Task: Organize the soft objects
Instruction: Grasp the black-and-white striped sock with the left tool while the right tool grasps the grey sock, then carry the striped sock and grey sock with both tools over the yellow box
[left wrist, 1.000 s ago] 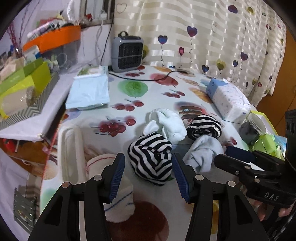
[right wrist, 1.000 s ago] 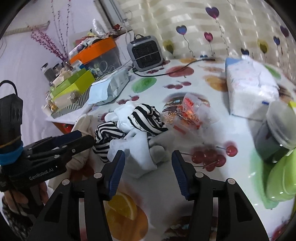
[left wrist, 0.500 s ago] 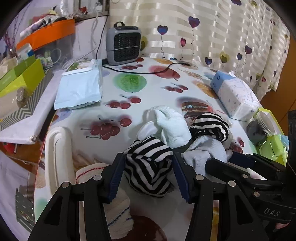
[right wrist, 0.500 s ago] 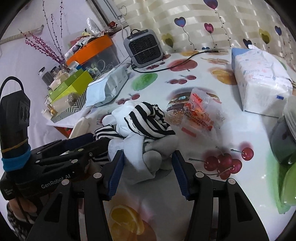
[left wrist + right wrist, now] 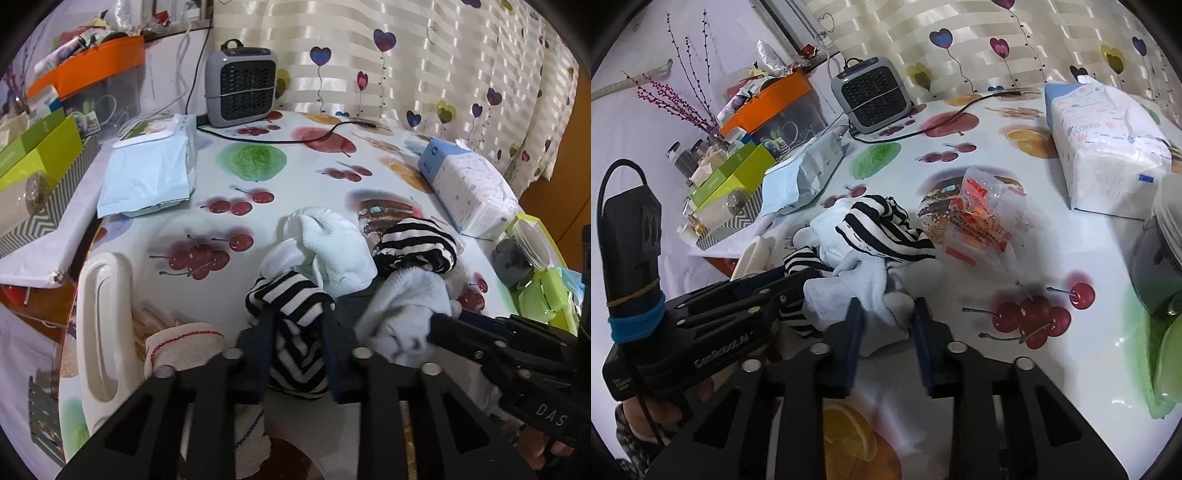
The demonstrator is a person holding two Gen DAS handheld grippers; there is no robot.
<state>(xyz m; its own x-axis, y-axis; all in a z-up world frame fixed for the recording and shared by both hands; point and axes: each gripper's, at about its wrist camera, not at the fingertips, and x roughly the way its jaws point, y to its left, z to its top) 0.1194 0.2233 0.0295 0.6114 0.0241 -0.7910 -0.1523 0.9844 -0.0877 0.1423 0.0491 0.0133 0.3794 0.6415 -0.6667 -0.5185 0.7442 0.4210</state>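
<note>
Early stage, by the look of it. Left gripper (image 5: 297, 354), bottom centre of the left wrist view, is clamped on the black-and-white striped sock (image 5: 291, 317). Right gripper (image 5: 888, 338), bottom centre of its own view, pinches the pale blue-white sock (image 5: 860, 291). Both socks sit at the near edge of the pile. Behind them: white sock (image 5: 332, 247), second striped sock (image 5: 417, 245), untouched mid-frame. White basket (image 5: 99, 321), lower left, holds one cream rolled cloth (image 5: 184, 347). Most sorting remains.
</note>
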